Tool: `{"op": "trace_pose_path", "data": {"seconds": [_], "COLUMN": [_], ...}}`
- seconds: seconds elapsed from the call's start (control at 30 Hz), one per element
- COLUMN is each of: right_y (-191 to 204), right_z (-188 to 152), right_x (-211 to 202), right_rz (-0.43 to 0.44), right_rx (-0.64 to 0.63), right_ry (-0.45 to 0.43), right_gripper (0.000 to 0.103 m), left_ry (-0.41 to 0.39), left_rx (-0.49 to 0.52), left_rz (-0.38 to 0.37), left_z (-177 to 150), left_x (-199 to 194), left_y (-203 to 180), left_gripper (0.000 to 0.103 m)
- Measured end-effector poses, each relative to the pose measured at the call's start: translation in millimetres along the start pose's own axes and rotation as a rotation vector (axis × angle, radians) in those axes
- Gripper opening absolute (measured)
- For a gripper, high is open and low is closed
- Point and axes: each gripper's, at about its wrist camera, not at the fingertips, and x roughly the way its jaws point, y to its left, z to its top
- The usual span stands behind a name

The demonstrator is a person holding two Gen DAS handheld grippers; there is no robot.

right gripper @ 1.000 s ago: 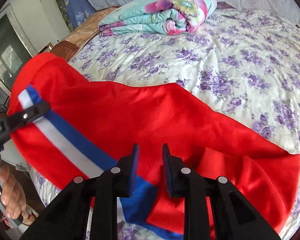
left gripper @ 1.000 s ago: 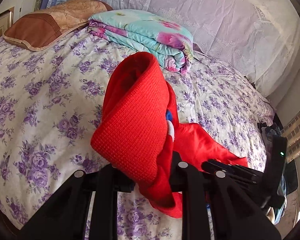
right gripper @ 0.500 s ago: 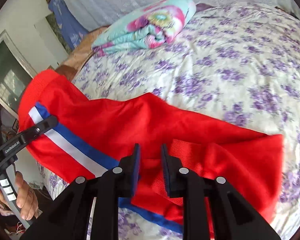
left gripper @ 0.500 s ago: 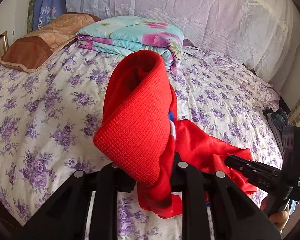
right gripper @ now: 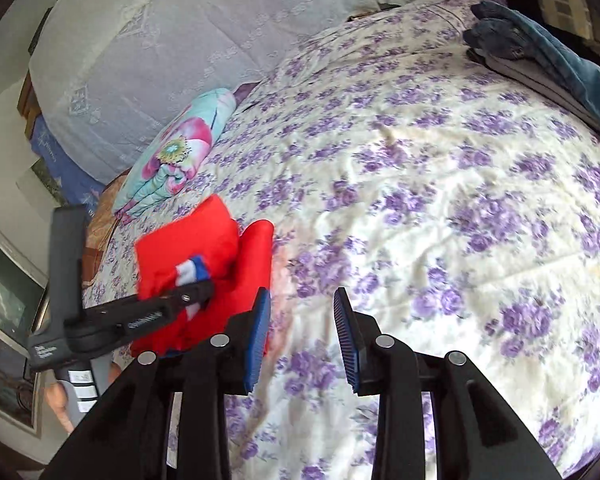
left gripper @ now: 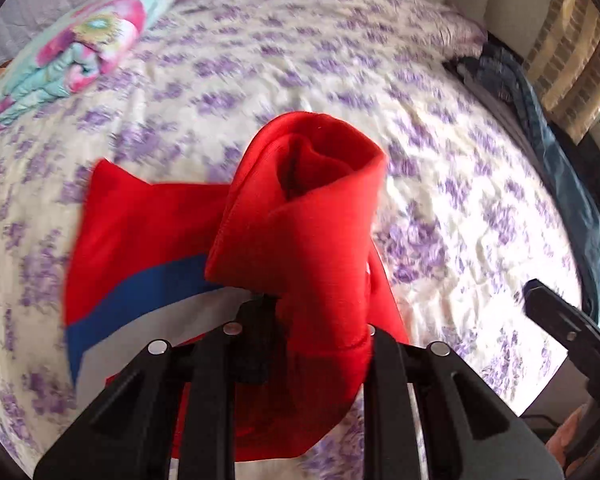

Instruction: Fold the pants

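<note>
The red pants [left gripper: 300,236] with a blue and white side stripe [left gripper: 140,296] hang bunched from my left gripper [left gripper: 300,320], which is shut on the cloth above the bed. The fingertips are hidden by the fabric. In the right wrist view the pants [right gripper: 204,256] show at the left, held by the left gripper [right gripper: 168,308]. My right gripper [right gripper: 302,336] is open and empty, its blue pads [right gripper: 344,336] apart over the flowered bedspread [right gripper: 440,220]. It shows in the left wrist view at the right edge [left gripper: 564,328].
A folded turquoise and pink quilt [right gripper: 176,152] lies at the head of the bed, also in the left wrist view [left gripper: 76,48]. Dark blue and grey clothes [right gripper: 540,56] lie piled at the bed's far right edge. A white lace curtain [right gripper: 180,32] hangs behind.
My right gripper has opened and let go of the pants, moving right of them. The left gripper has swung with the pants, which now hang bunched from it alone.
</note>
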Motion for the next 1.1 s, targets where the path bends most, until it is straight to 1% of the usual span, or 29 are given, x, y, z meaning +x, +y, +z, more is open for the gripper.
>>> {"op": "trace_pose_path", "data": {"seconds": [0.03,0.07,0.1,0.13,0.17,0.2,0.23,0.27,0.33,0.37,0.4,0.43,0.47,0.5,0.53,0.57,0.6,0.63,0.7,0.73,0.77,0.83,0.87,0.9,1.0,1.03,1.1], "right_y": [-7,-12,-15,-18,-20,-20,-18,-15,-6,-1,3,7,13,19,28,38,50,63,91,103,114,127,130,129,103,92,77], "right_z": [-3,-5,-7,-10,-10,-10,-10,-10,-11,-11,-11,-11,-9,-7,-4,0,4,7,11,12,13,15,16,16,15,13,7], "right_x": [-1,-1,0,0,2,4,7,10,17,20,21,22,21,20,19,17,16,16,19,24,28,42,51,59,80,85,94], "right_rz": [-0.003,-0.003,-0.003,-0.003,0.0,0.007,0.015,0.02,0.02,0.015,0.011,0.013,0.018,0.026,0.039,0.058,0.082,0.104,0.144,0.166,0.187,0.221,0.215,0.171,-0.029,-0.054,-0.073], "right_rx": [0.013,0.023,0.028,0.031,0.035,0.038,0.037,0.03,0.007,-0.002,-0.01,-0.016,-0.027,-0.042,-0.059,-0.077,-0.102,-0.132,-0.2,-0.229,-0.25,-0.28,-0.296,-0.304,-0.254,-0.231,-0.225], "right_ry": [0.002,0.004,0.006,0.008,0.01,0.012,0.015,0.022,0.039,0.047,0.054,0.058,0.056,0.051,0.043,0.036,0.03,0.026,0.028,0.037,0.048,0.073,0.085,0.094,0.131,0.151,0.17], "right_gripper": [0.034,0.034,0.034,0.034,0.034,0.034,0.034,0.034,0.034,0.034,0.034,0.034,0.034,0.034,0.034,0.034,0.034,0.034,0.034,0.034,0.034,0.034,0.032,0.032,0.032,0.031,0.031], "left_ry": [-0.002,-0.024,-0.033,-0.033,-0.027,-0.022,-0.019,-0.014,-0.014,-0.031,-0.063,-0.108,-0.157,-0.208,-0.243,-0.257,-0.245,-0.216,-0.146,-0.112,-0.083,-0.069,-0.075,-0.084,-0.094,-0.095,-0.101], "left_rx": [0.018,0.037,0.053,0.066,0.072,0.069,0.065,0.062,0.066,0.073,0.079,0.08,0.073,0.055,0.033,0.01,-0.018,-0.058,-0.136,-0.157,-0.167,-0.165,-0.159,-0.153,-0.141,-0.14,-0.141], "left_rz": [0.031,0.065,0.08,0.074,0.05,0.02,-0.014,-0.059,-0.157,-0.201,-0.244,-0.269,-0.262,-0.219,-0.159,-0.104,-0.085,-0.099,-0.169,-0.195,-0.212,-0.202,-0.194,-0.187,-0.177,-0.178,-0.179], "left_z": [-4,-7,-9,-9,-9,-8,-8,-8,-13,-17,-22,-26,-29,-31,-31,-29,-24,-20,-17,-18,-20,-26,-29,-30,-30,-29,-28], "left_x": [8,8,8,7,6,4,2,-1,-16,-28,-45,-63,-78,-92,-99,-101,-96,-87,-64,-52,-42,-29,-27,-26,-23,-20,-15], "left_y": [-9,-16,-21,-23,-22,-21,-19,-18,-15,-12,-8,-1,7,18,29,40,53,66,89,96,100,101,101,100,102,103,106], "left_gripper": [0.019,0.019,0.021,0.031,0.041,0.046,0.058,0.068,0.07,0.07,0.07,0.07,0.072,0.074,0.078,0.078,0.078,0.077,0.067,0.06,0.056,0.055,0.055,0.055,0.054,0.054,0.054]}}
